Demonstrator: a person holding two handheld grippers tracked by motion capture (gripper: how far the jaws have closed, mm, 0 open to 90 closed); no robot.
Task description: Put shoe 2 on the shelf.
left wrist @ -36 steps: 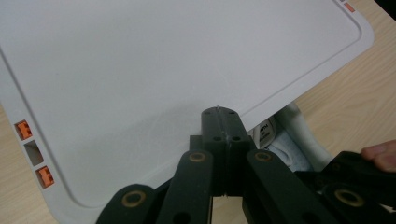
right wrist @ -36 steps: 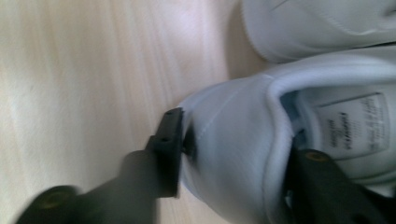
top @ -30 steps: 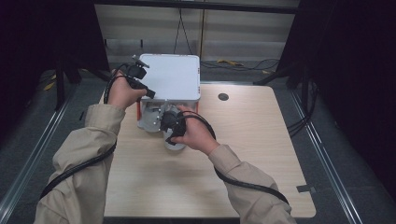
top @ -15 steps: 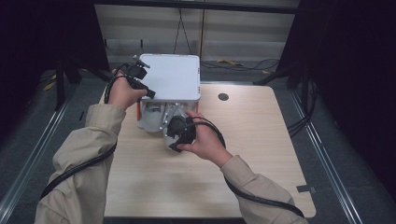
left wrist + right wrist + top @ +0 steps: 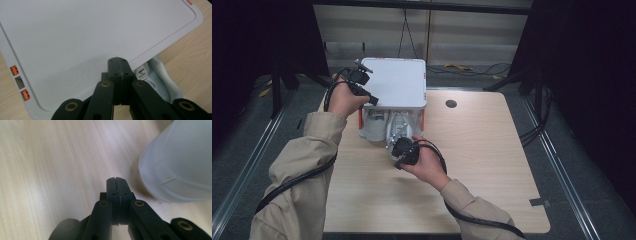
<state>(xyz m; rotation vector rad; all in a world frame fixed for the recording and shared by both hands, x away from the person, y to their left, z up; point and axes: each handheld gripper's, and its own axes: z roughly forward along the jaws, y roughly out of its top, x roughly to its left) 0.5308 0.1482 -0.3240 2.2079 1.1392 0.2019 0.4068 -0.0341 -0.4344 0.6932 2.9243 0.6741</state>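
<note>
On the pale wooden table (image 5: 492, 170) sits a white box whose lid (image 5: 396, 82) the left gripper (image 5: 357, 82), jaws closed, props up. The right gripper (image 5: 404, 152) (also closed, empty) hovers beside the shoes (image 5: 387, 127); probably next it must open to grasp one.

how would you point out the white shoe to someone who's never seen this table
Start at the light wooden table, then the raised flat white lid with orange clips near its far left. The white shoe lies under that lid's near edge, soft and rounded, with a small printed tongue label.
</note>
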